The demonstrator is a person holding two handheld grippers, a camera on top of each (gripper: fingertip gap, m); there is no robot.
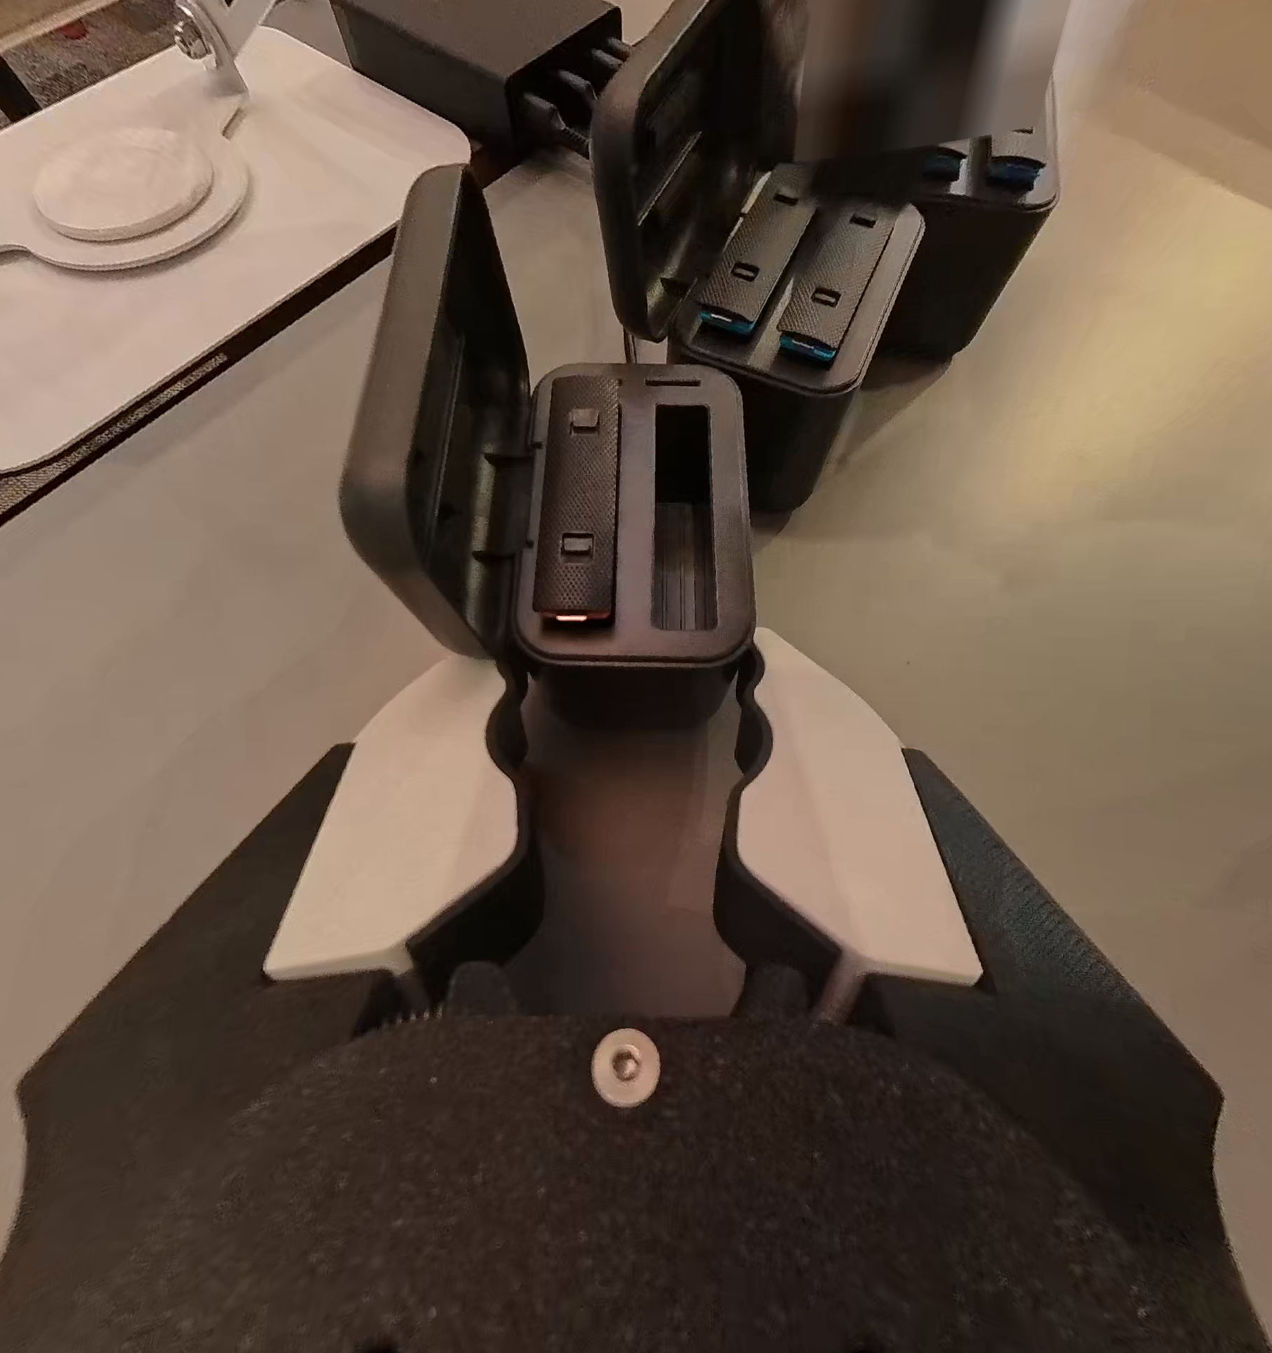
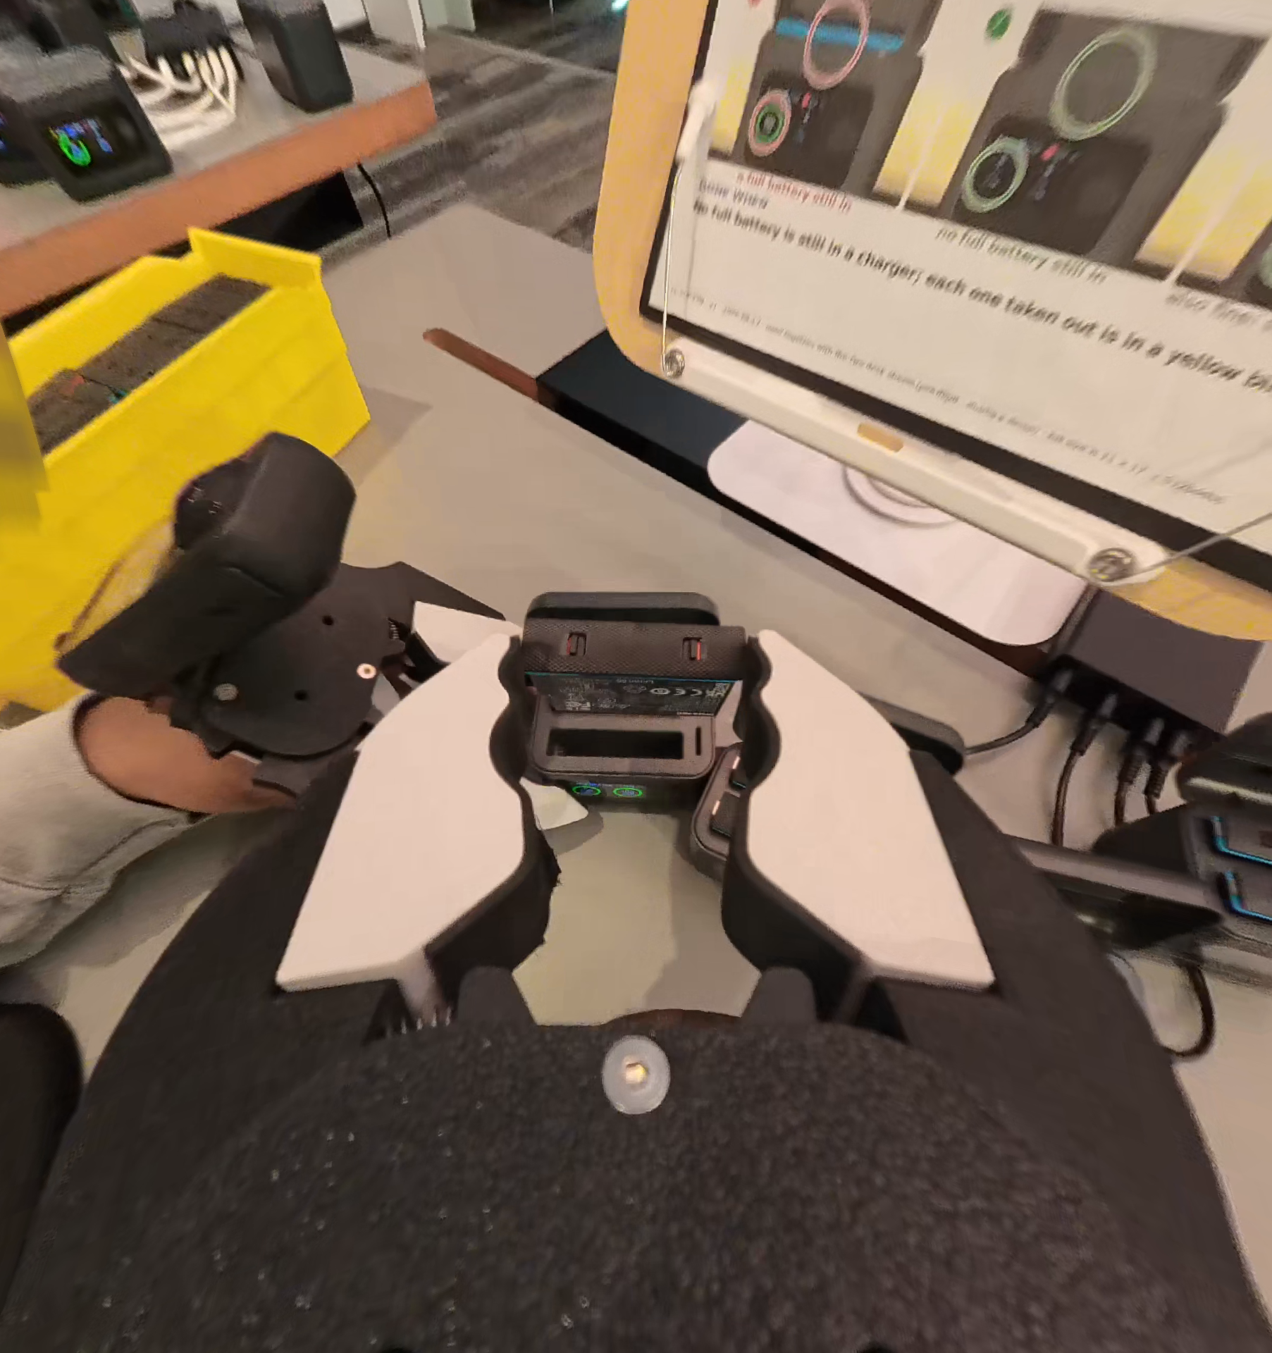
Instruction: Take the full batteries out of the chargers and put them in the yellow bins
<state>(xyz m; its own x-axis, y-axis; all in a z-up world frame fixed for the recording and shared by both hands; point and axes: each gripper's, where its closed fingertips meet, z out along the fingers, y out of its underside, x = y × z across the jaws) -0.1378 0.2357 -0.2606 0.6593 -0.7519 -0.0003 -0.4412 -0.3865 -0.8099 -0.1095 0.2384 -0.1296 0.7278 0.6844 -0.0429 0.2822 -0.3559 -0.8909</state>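
On grey matte tabletop (image 1: 984, 586), left gripper (image 1: 629, 684) clamps the boxy black charger (image 1: 636, 644) by its base, lid hinged open; one slot holds a knurled black battery (image 1: 576, 505), the other slot (image 1: 684, 520) empty. Right gripper (image 2: 627, 662) clamps a textured black battery (image 2: 629, 662) partly raised out of that charger (image 2: 622, 761). Yellow plastic bin (image 2: 201, 381) at left, dark batteries inside. Second charger (image 1: 786, 307) behind holds two blue-tipped batteries

At frame centre of the left wrist view stands a black charger (image 1: 636, 512), lid open to the left, one textured black battery (image 1: 578, 505) seated in its left slot, the right slot empty. In the right wrist view a second battery (image 2: 629, 670) sits at centre, half raised from its slot, and the yellow bins (image 2: 179, 410) at the left edge hold dark batteries.
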